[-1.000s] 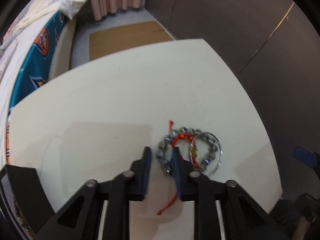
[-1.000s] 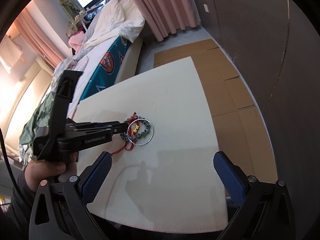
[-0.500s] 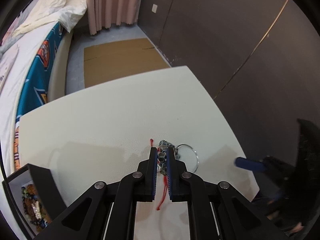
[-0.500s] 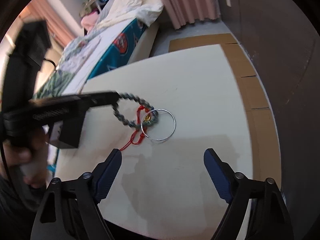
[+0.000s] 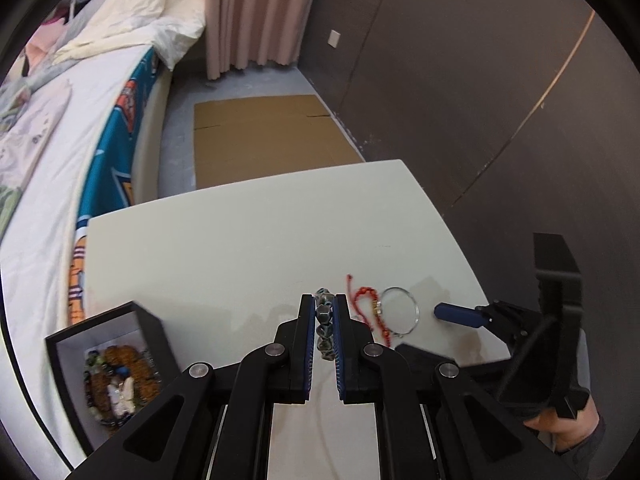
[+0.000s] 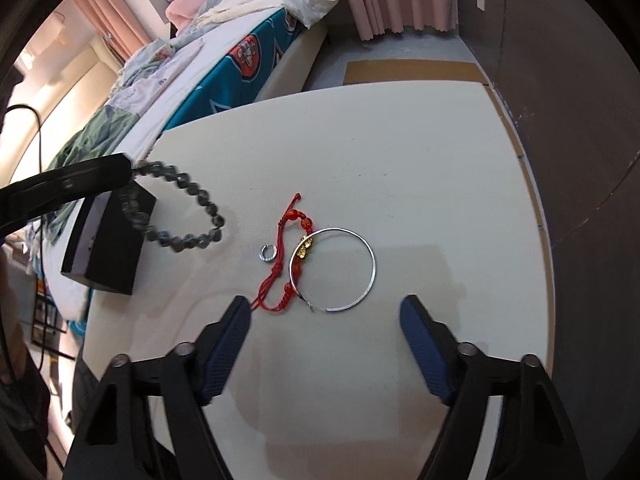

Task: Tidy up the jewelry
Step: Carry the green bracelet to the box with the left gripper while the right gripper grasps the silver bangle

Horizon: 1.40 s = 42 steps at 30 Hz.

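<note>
The grey bead bracelet is in the air, pinched between the two narrow fingers of the left gripper, and in the right wrist view it hangs as a loop above the white table, close to the black jewelry box. In the left wrist view the beads sit in a line between the blue pads, so the hold seems firm. The box stands at the left side of the table, and inside it there are already several bracelets, brown and mixed beads, so I judge that part of the sorting is done. Three pieces remain on the table: the red string bracelet with its small gold charm, the thin silver bangle that touches or overlaps the red string on its left side, and a small silver ring just beside the string. The right gripper is wide apart and holds nothing; it hovers near the bangle, with one finger tip very close to the end of the red string. I think the carried bracelet has to go into the box next, and then the three remaining pieces. The red string and the bangle may come up together, because they lie one against the other.
</note>
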Available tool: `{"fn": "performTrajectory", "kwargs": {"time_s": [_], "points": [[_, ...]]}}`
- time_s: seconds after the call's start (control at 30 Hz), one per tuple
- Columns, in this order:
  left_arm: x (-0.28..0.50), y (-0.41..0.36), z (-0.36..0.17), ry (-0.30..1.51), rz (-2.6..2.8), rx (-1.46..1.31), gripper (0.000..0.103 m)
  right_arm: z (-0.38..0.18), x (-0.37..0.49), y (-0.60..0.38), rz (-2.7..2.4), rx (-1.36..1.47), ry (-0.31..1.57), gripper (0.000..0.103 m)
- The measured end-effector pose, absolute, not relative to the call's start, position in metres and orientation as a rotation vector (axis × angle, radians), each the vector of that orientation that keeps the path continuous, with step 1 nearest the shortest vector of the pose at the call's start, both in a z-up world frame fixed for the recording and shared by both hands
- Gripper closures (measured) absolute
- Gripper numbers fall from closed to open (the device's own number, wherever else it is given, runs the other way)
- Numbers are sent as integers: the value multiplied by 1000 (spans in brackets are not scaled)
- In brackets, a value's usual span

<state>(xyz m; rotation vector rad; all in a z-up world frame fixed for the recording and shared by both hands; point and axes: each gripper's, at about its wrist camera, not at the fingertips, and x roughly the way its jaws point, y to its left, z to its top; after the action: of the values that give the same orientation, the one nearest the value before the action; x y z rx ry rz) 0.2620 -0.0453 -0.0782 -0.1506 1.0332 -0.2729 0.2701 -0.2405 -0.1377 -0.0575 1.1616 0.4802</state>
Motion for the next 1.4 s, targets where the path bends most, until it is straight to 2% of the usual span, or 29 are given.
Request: {"fn": "performTrajectory", "kwargs": {"time_s": [0.23,0.3,0.37,0.43,0.9,0.93,1.0,1.07,1.1,1.4], "points": [[252,-21,-78,1027,-240,-180,95,-143,280,-229,464,-69,1157,33],[249,-15,-79,1026,-233,-188,94,-143,280,-227,448,-80,1150,43],[247,-10,-80,1027,-222,-191,94,-143,281,-224,445,-81,1155,76],[245,-4,-82,1031,-213,-203,94,-146,282,-224,454,-53,1190,95],[225,19,-66,992,-222,-230,94,-123,269,-230,470,52,1125,98],[225,19,-66,991,-222,-232,94,-123,269,-229,470,47,1133,97],[223,22,-65,987,-220,-237,95,-122,268,-225,466,16,1143,83],[222,24,-63,983,-217,-240,94,-121,265,-221,461,-28,1123,29],[222,25,-63,981,-215,-241,94,-119,264,-218,465,-39,1103,23],[223,31,-57,965,-201,-251,95,-138,272,-179,434,-189,1113,23]]}}
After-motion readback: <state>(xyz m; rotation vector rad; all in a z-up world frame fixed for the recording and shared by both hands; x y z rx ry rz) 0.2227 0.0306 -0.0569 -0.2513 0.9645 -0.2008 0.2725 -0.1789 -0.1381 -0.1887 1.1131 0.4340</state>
